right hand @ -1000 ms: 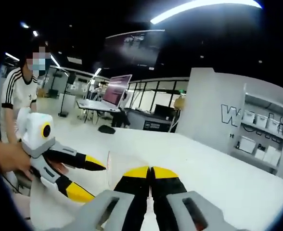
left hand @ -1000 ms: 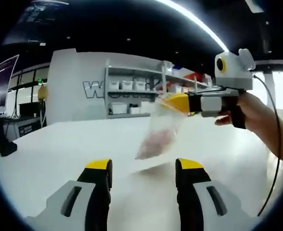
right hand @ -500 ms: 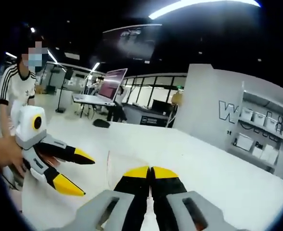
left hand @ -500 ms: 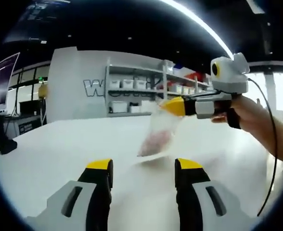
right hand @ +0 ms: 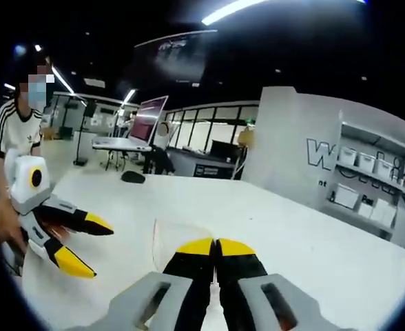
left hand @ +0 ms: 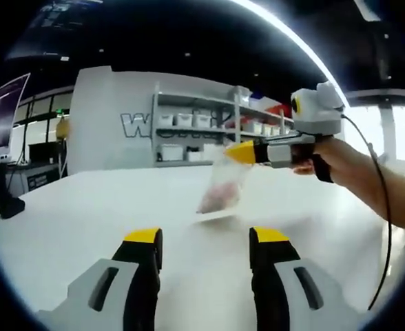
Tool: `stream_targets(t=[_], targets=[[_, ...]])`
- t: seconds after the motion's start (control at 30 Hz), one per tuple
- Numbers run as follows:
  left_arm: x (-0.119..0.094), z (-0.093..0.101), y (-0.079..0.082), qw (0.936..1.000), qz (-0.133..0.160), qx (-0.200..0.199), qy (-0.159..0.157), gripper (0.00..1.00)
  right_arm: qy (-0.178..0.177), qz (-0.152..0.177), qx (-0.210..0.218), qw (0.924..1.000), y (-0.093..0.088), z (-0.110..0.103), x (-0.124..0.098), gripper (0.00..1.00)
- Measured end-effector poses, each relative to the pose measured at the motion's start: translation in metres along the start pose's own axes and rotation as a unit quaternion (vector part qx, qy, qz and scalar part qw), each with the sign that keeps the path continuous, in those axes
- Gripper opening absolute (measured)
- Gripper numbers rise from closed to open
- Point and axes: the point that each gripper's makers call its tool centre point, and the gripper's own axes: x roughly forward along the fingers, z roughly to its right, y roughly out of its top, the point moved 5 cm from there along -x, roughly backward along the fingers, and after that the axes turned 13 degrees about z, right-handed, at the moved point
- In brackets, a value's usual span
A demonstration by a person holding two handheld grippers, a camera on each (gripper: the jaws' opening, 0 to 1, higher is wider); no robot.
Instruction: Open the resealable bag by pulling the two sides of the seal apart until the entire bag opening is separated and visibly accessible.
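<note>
The bag [left hand: 222, 193] is held up off the worktop [left hand: 85, 207] by the R tool [left hand: 238, 152], which is clenched on one top corner; in the right gripper view the yellow tips of the R tool [right hand: 216, 247] are pressed together w/ the clear film [right hand: 171, 241] of the bag seen just to their left. The L tool [left hand: 204, 238] is released, jaws spread wide, nothing between them; it is also seen from the right gripper view [right hand: 89, 243], well apart from the bag.

Over the last sec. the bag is carried further from the L tool: in the left gripper view it is now smaller and sits higher and further back than 1 s ago, w/ the R tool drawn back alongside it. From the right gripper view the L tool is seen lower and further toward the edge than before, so the gap between the two tools is widened, not narrowed. The grip of the R tool is unchanged throughout.

Pinkish contents are seen low in the bag; its bottom edge hangs near the worktop, contact cannot be told.

For the task, no progress is judged yet: the seal appears shut, though it is too blurred to be sure, and only one side is gripped. A 2nd grip by the L tool on the opposite lip is still needed before any pull can be made.
</note>
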Motion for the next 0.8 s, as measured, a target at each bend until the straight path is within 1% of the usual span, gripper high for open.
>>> stream_targets(t=[0.23,0.53,0.8], targets=[[0.000,0.000,-0.001,1.0000,-0.001,-0.003,-0.001,0.50,-0.008,0.001,0.006,0.9999,-0.001,0.013,0.006,0.00],[0.001,-0.001,-0.002,1.0000,-0.004,-0.003,-0.002,0.49,-0.028,0.003,0.011,0.9995,0.001,0.046,0.018,0.00],[0.000,-0.001,-0.002,1.0000,-0.005,-0.005,-0.002,0.49,-0.033,-0.002,0.021,0.9992,-0.006,0.056,0.025,0.00]])
